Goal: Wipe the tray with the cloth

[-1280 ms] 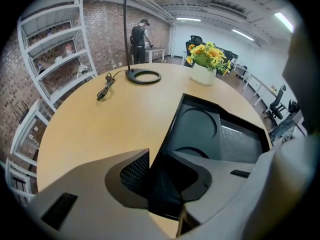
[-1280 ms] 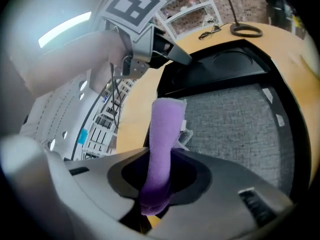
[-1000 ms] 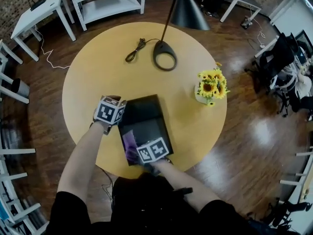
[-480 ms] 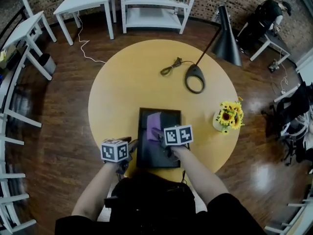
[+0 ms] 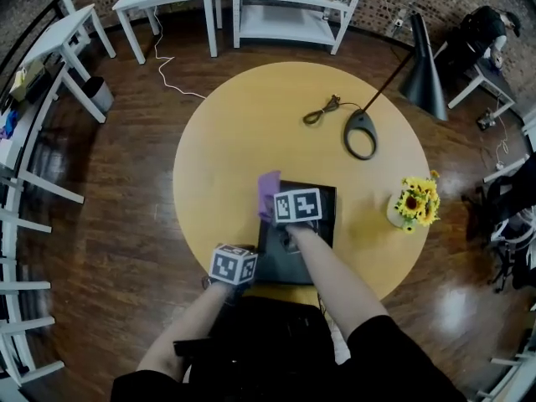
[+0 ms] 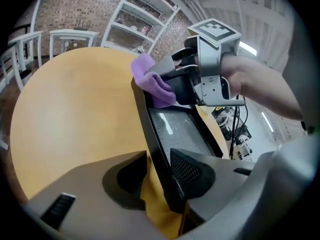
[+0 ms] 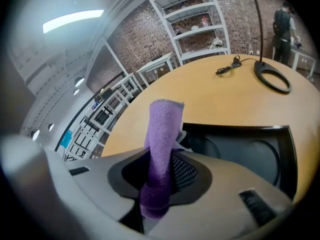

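Observation:
A black tray (image 5: 316, 243) lies on the round yellow table (image 5: 226, 149), near its front edge. My right gripper (image 7: 161, 170) is shut on a purple cloth (image 7: 162, 134), which stands up from between its jaws. It holds the cloth (image 5: 269, 193) at the tray's far left corner, over the rim. My left gripper (image 6: 158, 173) is at the tray's near left corner, with the tray's left rim (image 6: 150, 129) between its jaws. Those jaws have just been closing. A strip of table still shows between the left jaw and the rim.
A black lamp base (image 5: 362, 134) with its cord (image 5: 322, 110) stands at the table's far right, and the shade (image 5: 427, 67) hangs out beyond it. Sunflowers in a white pot (image 5: 412, 204) sit to the right of the tray. White shelves (image 5: 289, 7) and side tables ring the table.
My right gripper has carried the cloth from the tray's near end to its far left corner. My left gripper has moved from the tray's left side back to its near left corner.

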{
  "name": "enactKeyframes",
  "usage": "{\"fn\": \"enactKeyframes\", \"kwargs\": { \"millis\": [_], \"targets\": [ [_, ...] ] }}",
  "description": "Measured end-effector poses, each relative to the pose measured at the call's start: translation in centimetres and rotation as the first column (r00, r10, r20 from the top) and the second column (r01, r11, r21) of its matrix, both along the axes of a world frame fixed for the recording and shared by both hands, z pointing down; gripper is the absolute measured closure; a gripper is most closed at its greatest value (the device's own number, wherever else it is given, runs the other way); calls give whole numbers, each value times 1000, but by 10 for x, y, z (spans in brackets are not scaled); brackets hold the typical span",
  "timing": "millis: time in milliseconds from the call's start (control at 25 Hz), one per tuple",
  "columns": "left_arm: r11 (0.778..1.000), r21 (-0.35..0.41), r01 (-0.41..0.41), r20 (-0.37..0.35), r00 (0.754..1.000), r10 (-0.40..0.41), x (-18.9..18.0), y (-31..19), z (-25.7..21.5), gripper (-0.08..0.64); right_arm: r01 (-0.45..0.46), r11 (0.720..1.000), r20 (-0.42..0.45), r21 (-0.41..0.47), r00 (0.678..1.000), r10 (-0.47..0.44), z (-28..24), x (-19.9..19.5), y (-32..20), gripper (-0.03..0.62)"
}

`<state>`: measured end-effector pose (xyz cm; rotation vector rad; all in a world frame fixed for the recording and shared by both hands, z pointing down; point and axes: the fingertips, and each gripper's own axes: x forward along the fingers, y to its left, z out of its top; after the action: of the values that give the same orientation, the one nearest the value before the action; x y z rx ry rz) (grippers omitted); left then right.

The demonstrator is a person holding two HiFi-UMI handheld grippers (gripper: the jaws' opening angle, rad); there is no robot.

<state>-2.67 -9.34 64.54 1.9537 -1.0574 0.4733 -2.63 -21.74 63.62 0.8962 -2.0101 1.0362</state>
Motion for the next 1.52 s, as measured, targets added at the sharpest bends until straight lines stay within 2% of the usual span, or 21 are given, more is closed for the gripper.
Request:
{"fn": "enactKeyframes", "kwargs": {
  "millis": [120,240,480,600,800,960,1040,1240,1400,1520],
  "targets": [
    [1000,-23,-1,-7,1000,1,-1,2,-2,416,-72,996,60,-60,995,76,4,13,-1,495],
    [999,-22,-32,20,999,32,2,2,-1,416,-88,993,63,-74,994,93,8,28,-4,495],
    [999,-18,-43,26,999,44,4,0,0,416,-84,996,-7,-31,996,83,10,36,-7,495],
    [999,0,-34,21,999,34,2,1,0,417,-88,996,-55,-10,995,87,11,60,-8,495],
    [1000,3,-11,11,1000,11,1,0,1,416,-135,991,-85,-4,987,134,9,109,-9,495],
    [1000,1,-7,13,1000,7,-1,-1,1,416,-104,992,-262,77,957,121,9,162,-11,495],
    [1000,2,3,15,1000,-3,-2,-1,1,416,-74,992,-308,99,946,101,7,177,-8,495],
    [1000,-8,5,27,1000,-5,0,0,2,416,-51,986,-361,160,926,107,9,186,-2,495],
    [1000,-7,0,30,1000,1,1,-2,2,416,-42,953,-357,301,922,153,-5,174,-12,495],
    [1000,-8,2,25,1000,-2,1,-3,2,416,-49,943,-341,329,925,167,-12,166,-10,497]
  ]
}}
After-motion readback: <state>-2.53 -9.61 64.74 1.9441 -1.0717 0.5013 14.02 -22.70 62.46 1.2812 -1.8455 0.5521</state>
